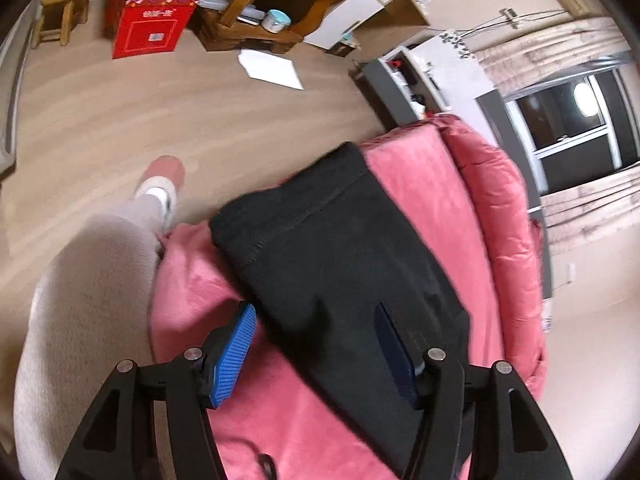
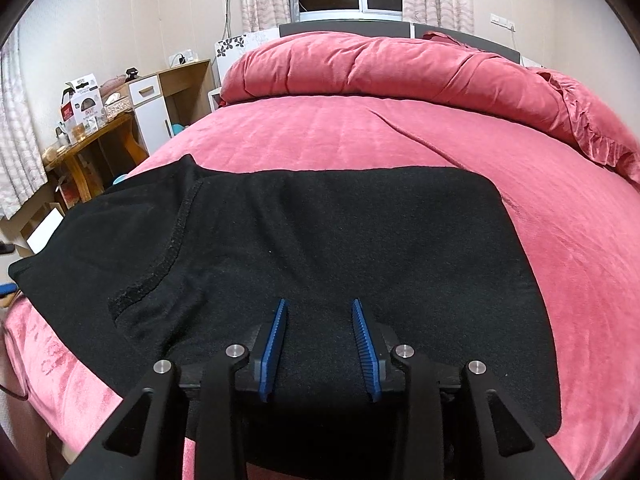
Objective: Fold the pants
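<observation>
Black pants (image 2: 320, 248) lie folded into a broad, roughly rectangular slab on a bed covered with a pink plush blanket (image 2: 400, 136), near the bed's foot edge and toward its left side as the right wrist camera sees it. The right gripper (image 2: 320, 320) hangs directly above the near middle of the pants, its two blue ribbed pads (image 2: 276, 344) parted with a gap of bare black cloth between them, gripping nothing; whether the tips touch the fabric cannot be told. In the left wrist view the left gripper (image 1: 316, 320) is tilted over the same pants (image 1: 340, 260), its fingers spread wide apart and released, one blue pad (image 1: 236, 352) over the pink blanket (image 1: 404, 168) just beside the pants' edge and the other, in shadow, over the black cloth. The pants are a matte, fuzzy knit, thick and soft, with a raised stitched seam (image 2: 168, 248) curving across the left part and a folded layer jutting toward the bed's corner. The blanket is velvety with a faint sheen and shallow creases. A puffy quilt (image 2: 380, 68) of the same pink, edged with a ruffle, is heaped along the head of the bed. Beyond the bed, the left wrist view shows a tan floor (image 1: 120, 112), the person's leg in pale fleecy trousers (image 1: 88, 300), a red cardboard box (image 1: 152, 24) and a small wooden stool (image 1: 64, 8)
</observation>
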A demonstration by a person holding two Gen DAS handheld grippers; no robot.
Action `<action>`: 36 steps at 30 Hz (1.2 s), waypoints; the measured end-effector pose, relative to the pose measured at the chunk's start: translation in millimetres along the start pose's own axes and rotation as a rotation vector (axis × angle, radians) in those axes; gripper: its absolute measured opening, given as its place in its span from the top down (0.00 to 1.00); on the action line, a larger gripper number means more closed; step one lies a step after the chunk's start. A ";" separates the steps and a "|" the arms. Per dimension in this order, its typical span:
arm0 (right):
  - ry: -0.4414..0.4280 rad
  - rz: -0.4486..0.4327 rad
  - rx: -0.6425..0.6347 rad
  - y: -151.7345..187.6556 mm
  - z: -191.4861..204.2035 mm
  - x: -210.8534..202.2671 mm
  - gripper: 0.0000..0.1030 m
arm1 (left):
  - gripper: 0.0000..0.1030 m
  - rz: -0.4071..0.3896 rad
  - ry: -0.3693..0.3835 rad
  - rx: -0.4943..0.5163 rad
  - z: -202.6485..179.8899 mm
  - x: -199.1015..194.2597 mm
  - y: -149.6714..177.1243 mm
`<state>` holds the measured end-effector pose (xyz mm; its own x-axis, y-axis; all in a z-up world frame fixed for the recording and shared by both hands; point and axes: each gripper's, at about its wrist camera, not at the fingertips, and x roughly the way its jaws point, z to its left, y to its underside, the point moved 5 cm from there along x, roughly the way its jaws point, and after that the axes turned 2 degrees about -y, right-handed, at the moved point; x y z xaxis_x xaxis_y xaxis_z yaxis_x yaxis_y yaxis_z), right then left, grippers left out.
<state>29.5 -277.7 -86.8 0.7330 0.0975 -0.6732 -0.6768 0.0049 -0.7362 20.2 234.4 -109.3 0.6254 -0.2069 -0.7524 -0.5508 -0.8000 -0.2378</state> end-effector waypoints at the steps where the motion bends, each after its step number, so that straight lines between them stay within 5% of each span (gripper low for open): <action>1: -0.001 0.000 0.000 -0.1 -0.1 0.0 0.65 | 0.40 -0.011 -0.023 0.003 3.3 3.4 -1.8; 10: -0.004 -0.001 0.002 0.0 -0.1 0.3 0.65 | 0.40 -0.031 0.049 -0.002 13.8 23.2 -23.2; 12: -0.003 0.000 0.000 0.2 0.2 0.7 0.65 | 0.45 -0.051 0.056 -0.036 17.9 28.8 -26.8; 14: -0.001 0.000 -0.002 -0.5 0.3 0.5 0.65 | 0.77 -0.056 0.014 -0.032 19.9 36.0 -28.8; 21: -0.005 0.000 0.000 -1.0 -0.8 0.4 0.64 | 0.85 -0.148 0.043 0.067 -12.8 13.1 -30.7; 26: -0.015 -0.001 0.008 -1.3 -2.3 0.4 0.64 | 0.85 -0.194 0.141 0.132 -55.3 -10.1 -22.4; 32: -0.071 0.003 0.029 -2.4 1.1 -1.5 0.44 | 0.85 -0.291 0.223 0.441 -134.1 -43.5 13.9; 36: -0.129 -0.010 0.088 -6.2 -1.6 -8.9 0.42 | 0.86 -0.334 0.309 0.702 -190.4 -63.5 62.7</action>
<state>27.3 -280.2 -76.4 0.7290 0.2238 -0.6470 -0.6768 0.0934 -0.7302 51.2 90.1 40.6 0.8839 -0.2482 -0.3964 -0.4620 -0.3316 -0.8226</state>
